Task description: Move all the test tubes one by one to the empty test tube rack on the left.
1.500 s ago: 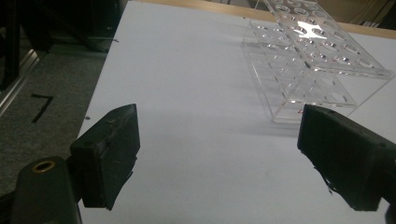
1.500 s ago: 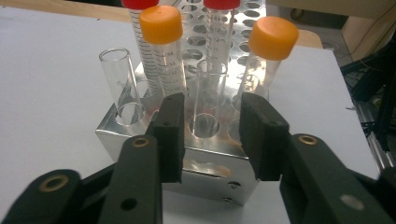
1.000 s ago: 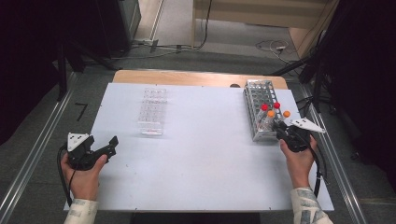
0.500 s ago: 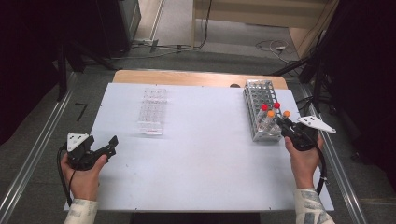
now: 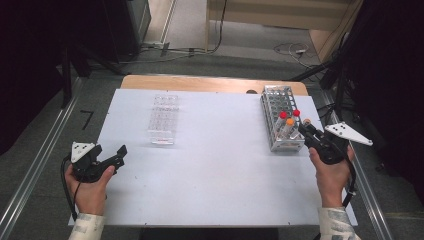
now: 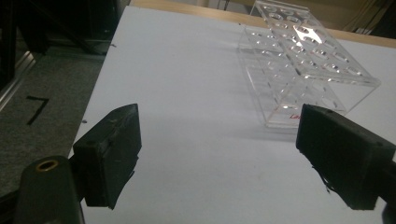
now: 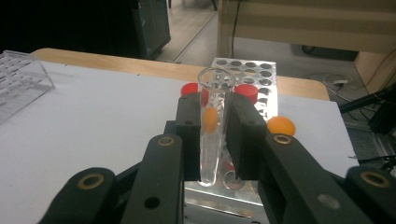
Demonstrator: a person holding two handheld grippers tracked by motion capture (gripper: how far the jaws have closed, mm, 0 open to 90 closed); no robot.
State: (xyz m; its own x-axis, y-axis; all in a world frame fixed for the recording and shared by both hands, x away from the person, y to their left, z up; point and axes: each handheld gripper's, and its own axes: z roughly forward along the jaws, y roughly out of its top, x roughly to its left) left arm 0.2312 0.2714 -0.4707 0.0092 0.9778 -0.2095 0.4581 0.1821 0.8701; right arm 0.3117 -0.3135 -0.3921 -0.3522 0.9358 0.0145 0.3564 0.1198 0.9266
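Observation:
My right gripper [image 7: 215, 109] is shut on a clear, uncapped test tube [image 7: 208, 156] and holds it upright just above the near end of the metal tube rack [image 7: 254, 70]. In the high view that gripper [image 5: 306, 132] sits at the near right corner of the metal rack [image 5: 276, 97]. Two red-capped tubes [image 7: 246, 92] and an orange-capped tube [image 7: 281, 126] stand in the rack. My left gripper [image 5: 119, 154] rests open near the table's left edge. Its jaws [image 6: 219, 154] stand wide apart, empty, and face the clear acrylic rack [image 6: 306, 63].
The empty acrylic rack [image 5: 164, 119] stands left of centre on the white table top [image 5: 215, 165]. A wooden strip [image 5: 200, 82] borders the far edge. Metal rails run along both sides of the table, and cables lie on the floor beyond.
My right gripper has risen and shifted slightly right with the clear tube between its jaws. The left hand has stayed where it was.

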